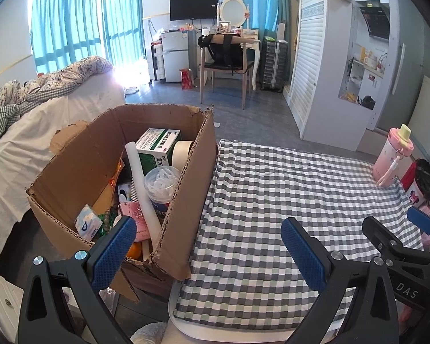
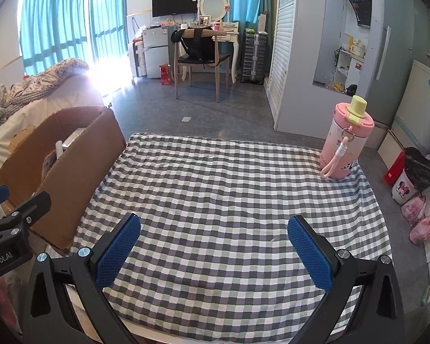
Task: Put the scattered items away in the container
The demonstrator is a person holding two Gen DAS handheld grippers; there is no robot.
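Box: the cardboard box (image 1: 183,189) sat just off the left edge of the table, top flaps open, pretty much stuffed already. Its long axis ran away from the camera, toward the far side of the room.

Inside the box: a white paper roll (image 1: 144,189) leaned diagonally, top end pointing up and away, bottom end down near the close corner. Next to it was a clear tub of cotton swabs (image 1: 162,185) standing upright, a green and white medicine carton (image 1: 154,146) tilted against the far end, a roll of tape (image 1: 182,150) on edge beside that carton, a tissue pack (image 1: 87,223) down in the near left corner, and something orange (image 1: 134,250) right at the bottom. Couldn't make out the rest of the clutter.

Table: covered by a grey and white checked cloth (image 2: 229,200), mostly bare.

Bottle: the pink bottle (image 2: 345,140) was the one thing left on the cloth, at the far right corner, well apart from the box. It stood upright, long axis vertical, yellow cap pointing up, pink strap hanging down its front to the cloth.

Left gripper (image 1: 209,246): jaws spread wide, nothing between them. It hovered over the seam where box meets table, left fingertip above the near corner of the box.

Right gripper (image 2: 215,243): also wide apart and holding nothing, hanging over the near middle of the cloth, aimed straight across the table.

Floor, right side: a white bin with a black bag (image 2: 415,175), off the table.
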